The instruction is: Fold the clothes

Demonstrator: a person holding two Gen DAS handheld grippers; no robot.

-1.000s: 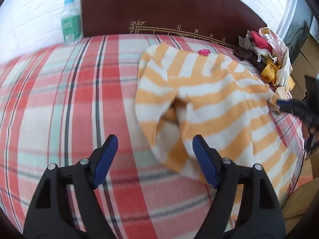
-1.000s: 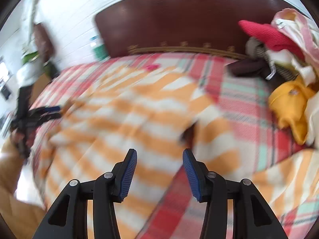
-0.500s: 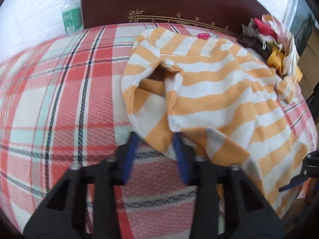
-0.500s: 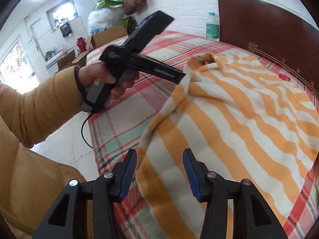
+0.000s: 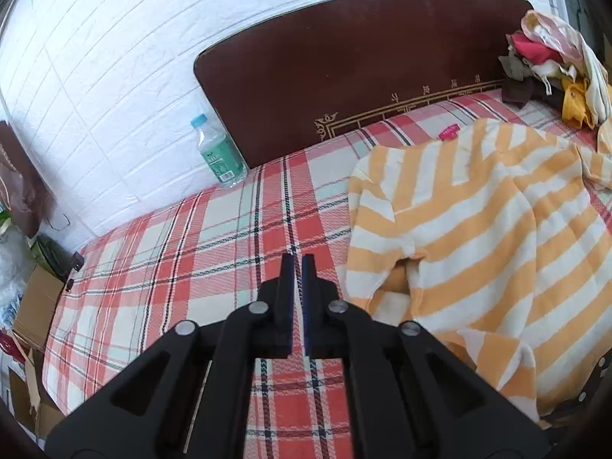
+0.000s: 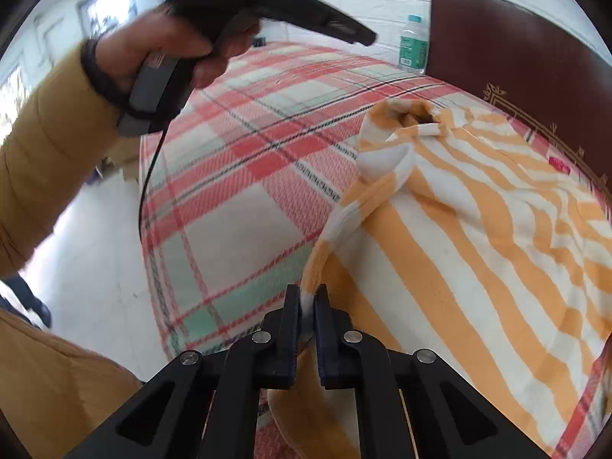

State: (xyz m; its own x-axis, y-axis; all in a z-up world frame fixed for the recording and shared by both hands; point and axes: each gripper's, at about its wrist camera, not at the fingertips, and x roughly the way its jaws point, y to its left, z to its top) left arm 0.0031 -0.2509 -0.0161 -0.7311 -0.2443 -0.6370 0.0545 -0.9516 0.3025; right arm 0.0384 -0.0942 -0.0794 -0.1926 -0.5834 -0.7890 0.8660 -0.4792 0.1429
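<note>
Both pairs of tongs have just been closing since the earlier frames: the left gripper [image 5: 298, 264], which half a second ago sat low at the near hem of the striped garment [image 5: 478, 237], now hangs lifted over bare plaid bedsheet [image 5: 183, 267] with its jaws together and no cloth between them; the right gripper [image 6: 307, 298], whose jaws a moment ago stood apart around the garment's edge, is now clamped on a thin fold of that orange and white edge

In the left wrist view the striped garment lies spread on the right half of the bed, a pink tag [image 5: 448, 131] at its far edge close to the dark headboard [image 5: 363, 69]. A water bottle [image 5: 218, 153] stands at the far left against the white brick wall [image 5: 114, 57], just beside the headboard. A pile of clothes [image 5: 554, 69] sits in the far right corner

In the right wrist view the pinched edge rises as a taut ridge from the jaws toward a rumpled opening farther off. The person's left hand [image 6: 168, 49], in a tan sleeve [image 6: 42, 160], holds the left gripper's handle up at upper left, clear of the bed
</note>
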